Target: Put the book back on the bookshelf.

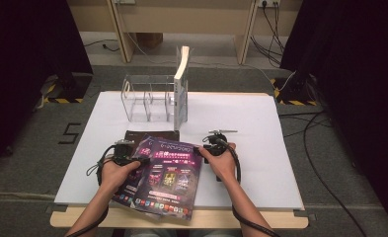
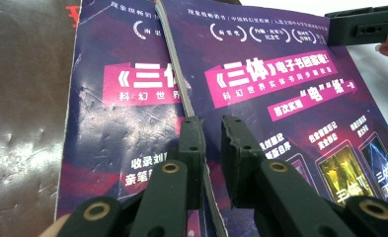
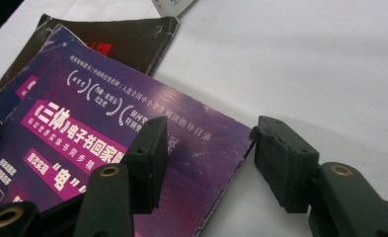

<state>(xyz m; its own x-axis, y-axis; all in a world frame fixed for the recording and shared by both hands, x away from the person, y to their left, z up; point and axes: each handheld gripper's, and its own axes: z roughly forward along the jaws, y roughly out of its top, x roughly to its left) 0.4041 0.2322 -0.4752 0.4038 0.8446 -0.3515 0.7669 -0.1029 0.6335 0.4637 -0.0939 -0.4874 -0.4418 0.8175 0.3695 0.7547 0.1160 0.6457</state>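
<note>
1. Nearest the camera, at the near edge of the desk, lies the purple magazine. Its lower corner overhangs that edge. A second copy with the same cover lies directly under it, offset to the left.
2. Left claw: the jaws are clamped on the left edge of the purple magazine, one jaw above the cover and one below. The gripped edge is raised off the copy beneath.
3. Right claw: the jaws stand apart. In the right gripper view they straddle the right-hand corner of the purple magazine. The left pad overlaps the cover. The right pad sits just beside the corner, over bare desk. No pad presses on the paper.
4. A dark brown book lies flat under the far ends of both magazines.
5. Toward the far edge stands a clear acrylic rack with a white book upright at its right end.
6. Probable faults:
   - One-sided hold: the magazine is limp, so lifting by the left edge alone may let it sag and slip out.
   - Right claw closing on the corner only: the cover may crease or tear.
   - Double pick: a jaw placed too low may catch the lower copy.
   - Overhang: a pull toward the near edge may drop the stack.
</note>
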